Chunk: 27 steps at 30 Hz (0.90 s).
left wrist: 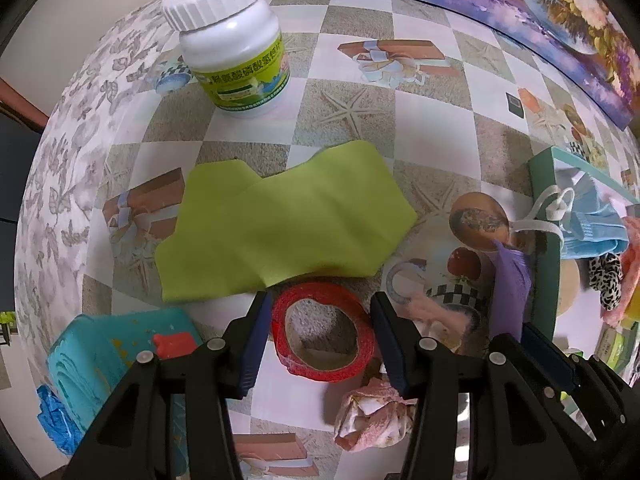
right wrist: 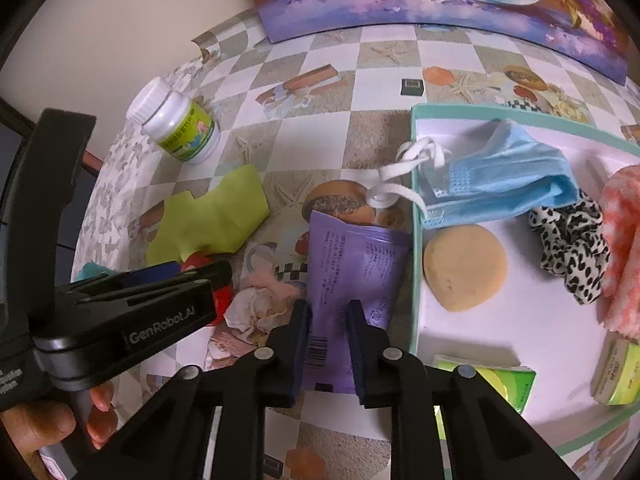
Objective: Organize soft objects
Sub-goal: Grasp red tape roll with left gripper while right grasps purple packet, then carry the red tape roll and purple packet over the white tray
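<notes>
Two handheld grippers work over a checkered tablecloth strewn with soft goods. Largest, a teal-rimmed white tray at right holds a blue face mask, a leopard-print scrunchie, a pink fuzzy cloth, a tan sponge and green packets. A green cloth lies flat at center, with a white jar beyond it at far left. The right gripper pinches a purple pouch just left of the tray wall. The left gripper, fingers spread, straddles a red tape roll on the near side. A crumpled pink wrapper sits nearest, beside the tape.
</notes>
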Motion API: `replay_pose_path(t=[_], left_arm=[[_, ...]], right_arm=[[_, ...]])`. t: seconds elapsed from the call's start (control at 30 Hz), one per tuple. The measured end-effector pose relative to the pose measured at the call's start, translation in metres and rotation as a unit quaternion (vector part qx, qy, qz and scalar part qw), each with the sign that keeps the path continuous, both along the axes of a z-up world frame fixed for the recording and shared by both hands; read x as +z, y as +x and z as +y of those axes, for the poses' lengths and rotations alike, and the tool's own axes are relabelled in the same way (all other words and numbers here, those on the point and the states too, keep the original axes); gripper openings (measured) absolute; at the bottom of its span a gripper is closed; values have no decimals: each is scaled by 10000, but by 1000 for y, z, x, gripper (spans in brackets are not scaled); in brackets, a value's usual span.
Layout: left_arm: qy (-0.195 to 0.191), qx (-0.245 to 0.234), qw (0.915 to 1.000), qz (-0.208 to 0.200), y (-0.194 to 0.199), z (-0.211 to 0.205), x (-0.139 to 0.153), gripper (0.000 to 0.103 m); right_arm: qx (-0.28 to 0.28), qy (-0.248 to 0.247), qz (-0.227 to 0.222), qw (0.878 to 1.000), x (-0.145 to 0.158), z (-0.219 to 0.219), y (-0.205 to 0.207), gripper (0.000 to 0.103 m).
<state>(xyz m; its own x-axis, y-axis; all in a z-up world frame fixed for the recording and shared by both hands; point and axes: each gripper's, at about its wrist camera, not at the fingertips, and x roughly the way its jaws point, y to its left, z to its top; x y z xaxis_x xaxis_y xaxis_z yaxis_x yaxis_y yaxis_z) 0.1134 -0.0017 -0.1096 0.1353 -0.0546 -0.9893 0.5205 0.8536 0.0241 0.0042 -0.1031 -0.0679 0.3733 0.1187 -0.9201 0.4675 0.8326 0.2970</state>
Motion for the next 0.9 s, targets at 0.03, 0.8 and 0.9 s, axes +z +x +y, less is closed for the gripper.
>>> replay_pose_path(t=[0.03, 0.8, 0.9], left_arm=[[-16, 5, 10000, -6, 0, 1, 1, 52], [-775, 102, 9956, -518, -11, 9, 83, 52], [-967, 57, 9935, -597, -18, 1, 96, 52]], right_arm=[[3, -14, -34, 10000, 3, 0, -1, 18], [-391, -260, -1111, 9927, 86, -22, -34, 18], [-581, -365, -1205, 9903, 96, -34, -49, 18]])
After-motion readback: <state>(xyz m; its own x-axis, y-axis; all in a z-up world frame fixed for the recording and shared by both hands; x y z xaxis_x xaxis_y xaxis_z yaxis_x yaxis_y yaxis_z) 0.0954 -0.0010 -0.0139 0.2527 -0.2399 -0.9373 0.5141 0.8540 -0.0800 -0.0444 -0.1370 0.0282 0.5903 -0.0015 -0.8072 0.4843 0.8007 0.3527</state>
